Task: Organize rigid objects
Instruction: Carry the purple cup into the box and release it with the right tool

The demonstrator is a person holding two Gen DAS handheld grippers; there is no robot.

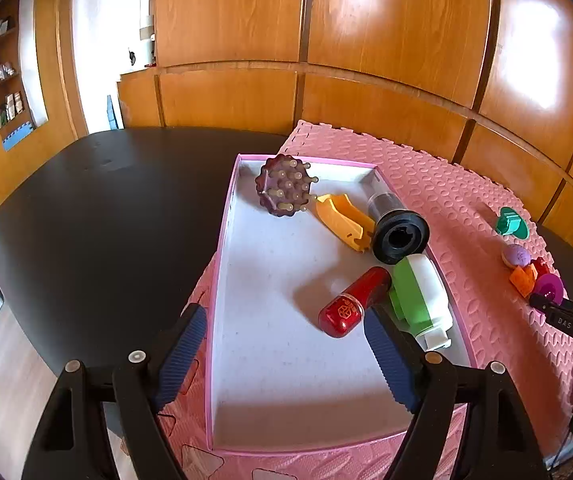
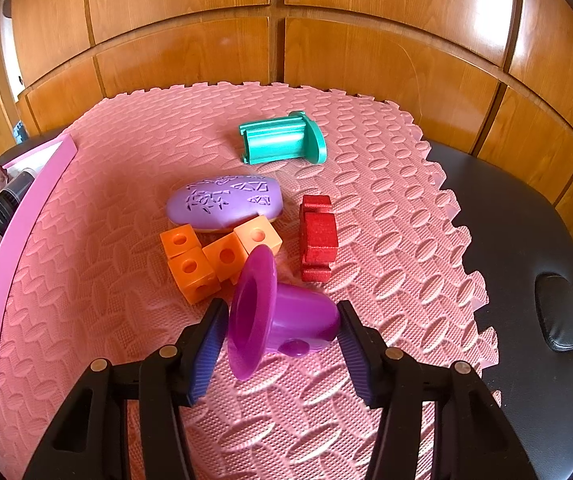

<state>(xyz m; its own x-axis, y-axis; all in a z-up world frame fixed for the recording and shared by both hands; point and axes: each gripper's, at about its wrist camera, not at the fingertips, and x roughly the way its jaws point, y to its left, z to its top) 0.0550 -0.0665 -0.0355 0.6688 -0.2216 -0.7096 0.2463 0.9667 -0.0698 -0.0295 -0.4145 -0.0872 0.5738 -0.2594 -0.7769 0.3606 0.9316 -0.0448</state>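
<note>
In the left wrist view a pink-rimmed white tray (image 1: pixel 222 240) holds a spiky maroon ball (image 1: pixel 284 190), a yellow piece (image 1: pixel 340 220), a black cylinder (image 1: pixel 396 232), a green and white bottle (image 1: pixel 420 300) and a red cylinder (image 1: pixel 352 306). My left gripper (image 1: pixel 286 344) is open above the tray, its right finger beside the red cylinder. In the right wrist view my right gripper (image 2: pixel 280 340) has its pads against both ends of a purple cup (image 2: pixel 282 316) lying on the pink mat (image 2: pixel 366 420).
On the mat beyond the purple cup lie joined orange cubes (image 2: pixel 214 256), a red block (image 2: pixel 317 237), a lilac oval piece (image 2: pixel 224 203) and a teal stand (image 2: pixel 282 139). The black table (image 2: pixel 526 240) extends right; wooden panels stand behind.
</note>
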